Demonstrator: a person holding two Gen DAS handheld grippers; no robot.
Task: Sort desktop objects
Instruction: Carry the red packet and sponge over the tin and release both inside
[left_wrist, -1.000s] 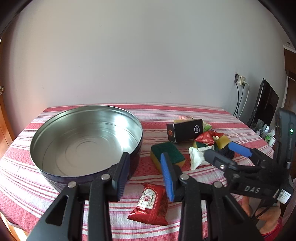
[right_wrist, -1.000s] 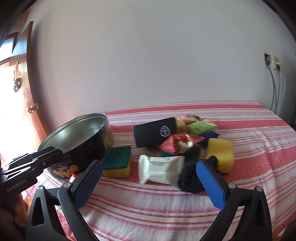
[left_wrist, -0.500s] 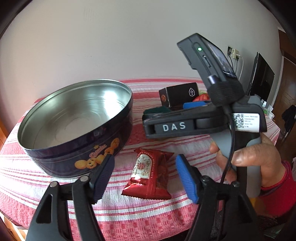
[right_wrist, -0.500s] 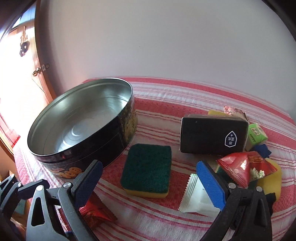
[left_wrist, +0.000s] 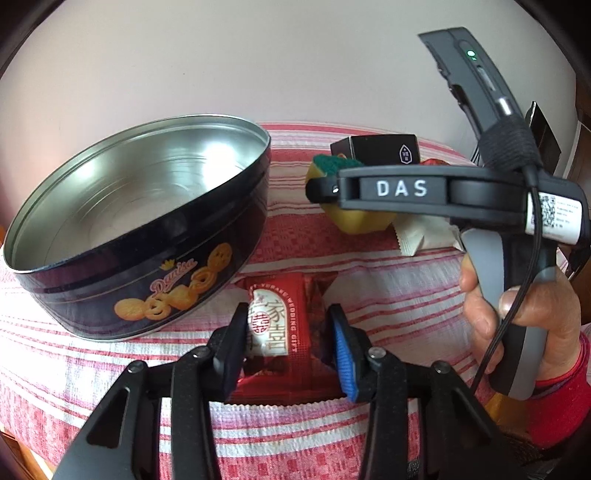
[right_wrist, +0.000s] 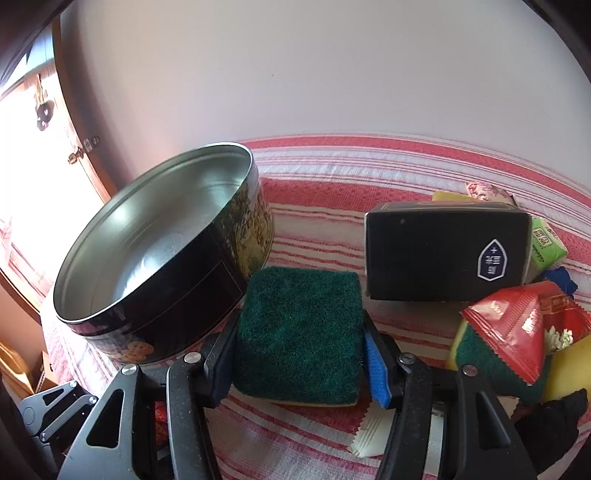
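The left gripper (left_wrist: 290, 341) has just been closing on the red wedding-gift snack packet (left_wrist: 284, 325), both pads against its sides; the packet lies on the red-striped tablecloth (left_wrist: 314, 236) just right of the near wall of the empty cookie tin (left_wrist: 136, 221). The right gripper (right_wrist: 299, 354) is clenched on the green-topped scouring sponge (right_wrist: 299, 328), which rests on the cloth between the tin (right_wrist: 155, 236) and the black carton (right_wrist: 443, 251). The person's right hand (left_wrist: 524, 317) holds that gripper's handle.

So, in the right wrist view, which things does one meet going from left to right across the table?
Cookie tin → green sponge between the right gripper pads → black box → red triangular packet.
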